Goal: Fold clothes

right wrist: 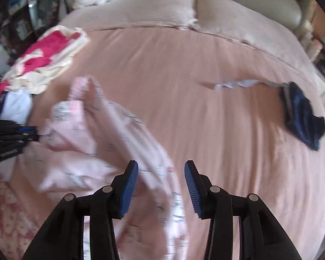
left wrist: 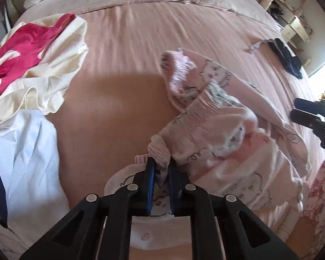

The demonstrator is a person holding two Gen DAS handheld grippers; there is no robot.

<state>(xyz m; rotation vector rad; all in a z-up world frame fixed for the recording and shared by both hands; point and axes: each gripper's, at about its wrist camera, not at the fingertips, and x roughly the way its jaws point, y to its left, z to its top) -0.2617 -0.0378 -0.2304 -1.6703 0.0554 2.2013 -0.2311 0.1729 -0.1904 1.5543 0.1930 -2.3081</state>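
A pink bed [right wrist: 205, 108] carries a crumpled pink printed garment [left wrist: 216, 130] near its front edge. The left gripper [left wrist: 161, 169] is clamped on a bunched fold of that garment, while the right gripper [right wrist: 161, 173] hangs above it with its jaws apart, holding nothing.

On the bed [right wrist: 184, 86], the printed garment [left wrist: 216, 130] lies at centre-right of the left wrist view, one edge pinched between the fingers [left wrist: 150, 173] of the left gripper [left wrist: 161, 169]. A heap of clothes [left wrist: 32, 60] sits at upper left, a shirt [left wrist: 30, 147] below it. In the right wrist view, a dark garment [right wrist: 301, 114] lies far right and pillows [right wrist: 140, 6] along the top.
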